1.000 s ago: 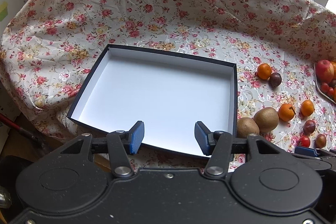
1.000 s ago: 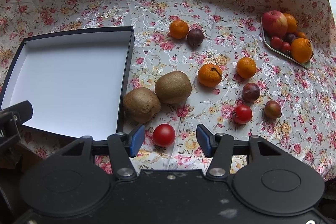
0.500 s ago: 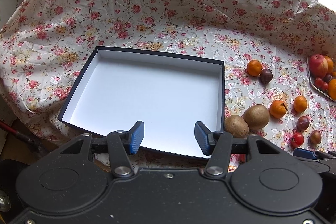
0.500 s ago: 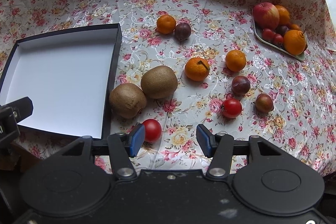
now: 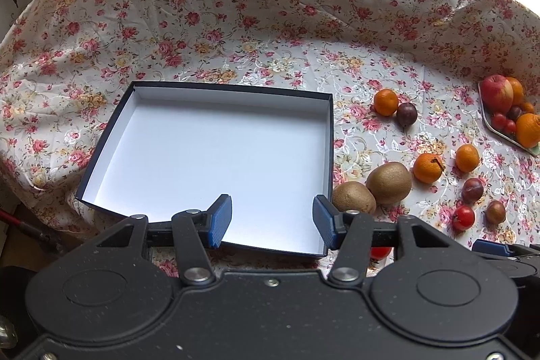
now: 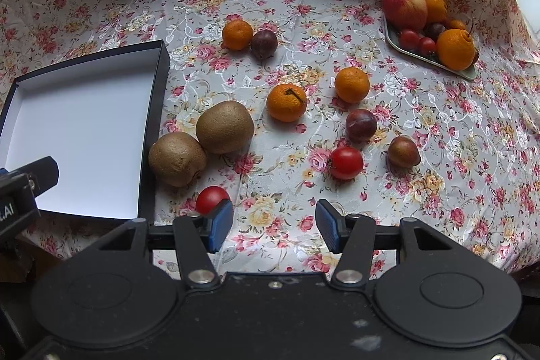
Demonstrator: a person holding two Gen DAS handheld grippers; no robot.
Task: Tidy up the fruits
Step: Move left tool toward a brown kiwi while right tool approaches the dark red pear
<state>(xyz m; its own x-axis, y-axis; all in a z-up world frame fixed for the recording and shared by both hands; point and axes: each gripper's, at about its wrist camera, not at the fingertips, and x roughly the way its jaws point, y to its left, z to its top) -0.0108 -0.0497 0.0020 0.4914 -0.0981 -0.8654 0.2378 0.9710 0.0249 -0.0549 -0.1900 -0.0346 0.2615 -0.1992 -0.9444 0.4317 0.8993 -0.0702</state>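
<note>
From your left wrist camera, your left gripper (image 5: 272, 222) hangs over the near edge of the shallow dark-walled box with a white floor (image 5: 216, 154); its blue-padded fingers (image 5: 221, 221) stand wide apart with nothing between them. The box sits on the floral-cloth-covered worktop (image 5: 236, 32) and holds no fruit. Just beside its right wall lie two brown fuzzy kiwis (image 5: 388, 177), touching each other. Further right you have loose small orange mandarins (image 5: 428, 167), dark purple plums (image 5: 406, 114) and a small red tomato (image 5: 463, 217). At the far right edge a pale green tray (image 5: 499, 132) carries a red apple (image 5: 496, 93) and more fruit. The tip of your right gripper shows at the lower right edge.

From your right wrist camera, your right gripper (image 6: 274, 226) is low over the near cloth, fingers (image 6: 326, 225) spread and holding nothing. A second red tomato (image 6: 211, 198) sits just beyond the left finger (partly hidden by it), near the closer kiwi. The two kiwis lie against each other beside the box's right wall. Three mandarins are scattered: one far with a plum touching it, two mid-worktop, one of them with a stem. Another plum, the first tomato and a reddish-brown plum (image 6: 403, 151) cluster to the right. The tray sits at the far right, well apart, heaped with the apple, oranges, small tomatoes and a dark plum.
</note>
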